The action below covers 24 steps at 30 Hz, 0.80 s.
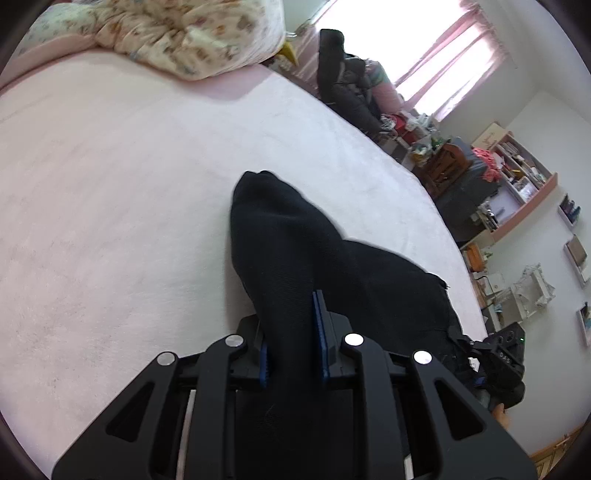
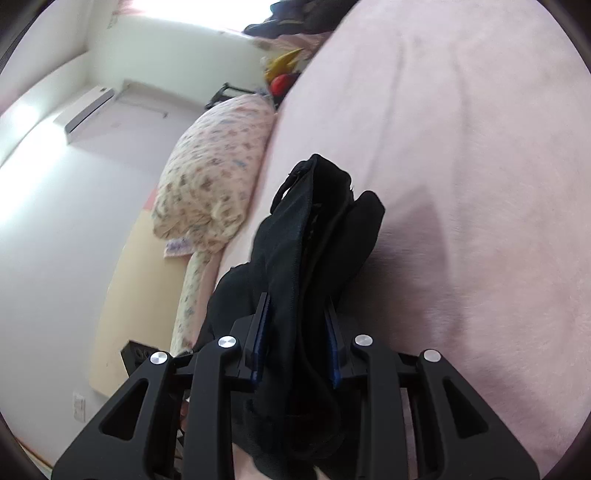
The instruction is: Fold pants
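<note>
The black pants [image 1: 295, 251] hang bunched between the two grippers, lifted over the pink bed [image 1: 110, 184] rather than spread flat on it. In the left wrist view a thick fold of the dark cloth runs up out of the left gripper [image 1: 293, 343] and ends in a rounded hump above the bed's middle; more of the garment trails off toward the bed's right edge, where the right gripper's black body shows low in that view. The left gripper's blue-lined fingers [image 1: 320, 332] press on the fold from both sides, so it is clamped on the pants.

In the right wrist view the pants [image 2: 306, 266] stand up from the right gripper [image 2: 297, 343] as several stacked layers, with a seamed, zippered edge at the top. Its blue pads [image 2: 334, 350] sit tight against the bundle on either side, gripping it as well.

The bed's pink plush cover fills most of both views. A floral pillow [image 2: 210, 177] lies at the bed's far edge, with a matching quilt [image 1: 192, 33] heaped in the corner. Beyond the bed's right edge stand a dark chair [image 1: 343, 81] draped in clothes, a cluttered shelf [image 1: 517, 173] and a bright window with pink curtains [image 1: 454, 55]. An air conditioner [image 2: 88, 110] is mounted on the white wall.
</note>
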### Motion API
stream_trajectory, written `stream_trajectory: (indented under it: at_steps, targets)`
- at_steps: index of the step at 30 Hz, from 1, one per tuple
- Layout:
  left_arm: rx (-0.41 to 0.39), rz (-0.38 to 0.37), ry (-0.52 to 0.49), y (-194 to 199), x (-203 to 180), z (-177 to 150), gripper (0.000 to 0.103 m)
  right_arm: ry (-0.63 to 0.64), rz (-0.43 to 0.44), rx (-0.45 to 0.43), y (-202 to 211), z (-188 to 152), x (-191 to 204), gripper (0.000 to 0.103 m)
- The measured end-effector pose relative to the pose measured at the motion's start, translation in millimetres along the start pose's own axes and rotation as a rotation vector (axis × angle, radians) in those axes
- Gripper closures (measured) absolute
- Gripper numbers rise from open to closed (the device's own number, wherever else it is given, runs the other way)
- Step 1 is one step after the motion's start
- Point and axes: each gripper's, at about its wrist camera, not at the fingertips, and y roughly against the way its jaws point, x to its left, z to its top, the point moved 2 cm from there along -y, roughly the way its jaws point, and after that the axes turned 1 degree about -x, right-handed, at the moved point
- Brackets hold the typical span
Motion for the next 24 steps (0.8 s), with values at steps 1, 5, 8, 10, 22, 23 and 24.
stream_trajectory:
  at_steps: [1,5,8,10,22,23,24]
  targets:
    - [0.005,-0.008,0.020,-3,7,-3,0.083,-0.012,-0.008,-0.001,-1,-1,-5,0.075]
    - [-0.014,0.051,0.055,4,21,-6,0.055,0.019,-0.138,0.022,-3,-6,-4,0.051]
    - [-0.116,0.122,0.115,36,41,3,0.026,0.070,-0.233,-0.027,18,-3,8,0.045]
    - [-0.193,0.141,0.128,61,46,9,0.025,0.123,-0.233,-0.152,44,1,25,0.045]
    - [0.047,-0.060,-0.108,10,-51,-25,0.006,0.241,-0.123,-0.023,-13,-31,67,0.044]
    - [0.088,-0.027,-0.097,-3,-46,-28,0.006,0.228,-0.166,-0.020,-15,-31,61,0.045]
    - [0.107,-0.016,-0.099,-10,-43,-31,0.006,0.215,-0.181,-0.009,-17,-31,54,0.045]
